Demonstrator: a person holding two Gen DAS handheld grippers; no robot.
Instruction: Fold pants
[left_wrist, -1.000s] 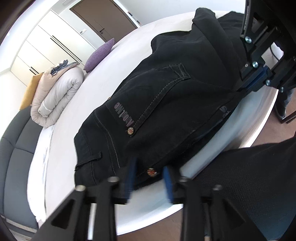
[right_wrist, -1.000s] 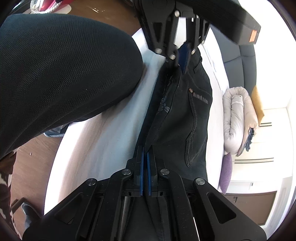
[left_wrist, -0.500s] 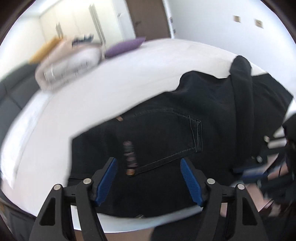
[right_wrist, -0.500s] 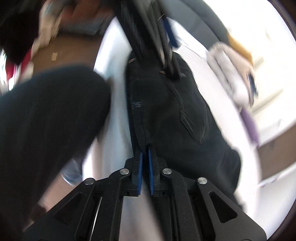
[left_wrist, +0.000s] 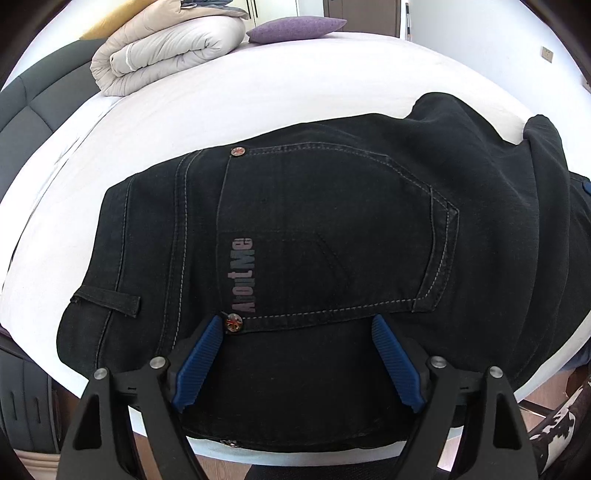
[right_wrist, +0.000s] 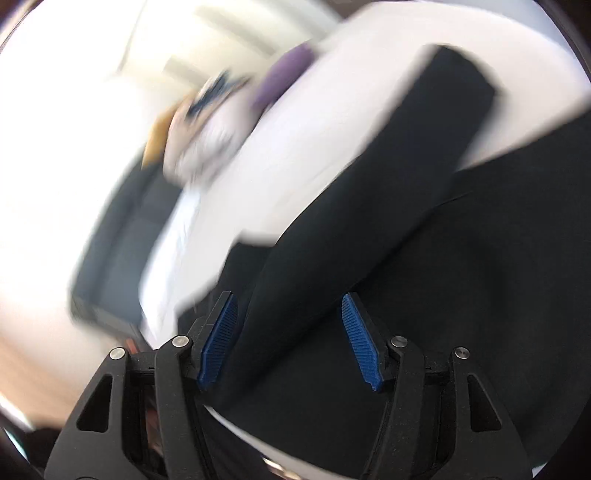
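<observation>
Lying flat on bed (left_wrist: 258, 92): one pants (left_wrist: 332, 229); two tongs, left tongs (left_wrist: 299, 354) and right tongs (right_wrist: 290, 339), gaping.

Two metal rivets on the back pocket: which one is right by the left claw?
The lower rivet, under the lettering and beside the left claw finger. The other rivet sits at the pocket's far corner.

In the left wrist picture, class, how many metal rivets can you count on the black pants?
2: one rivet at the pocket's far corner, another at its near corner beside the left tool. Others may be hidden.
</observation>
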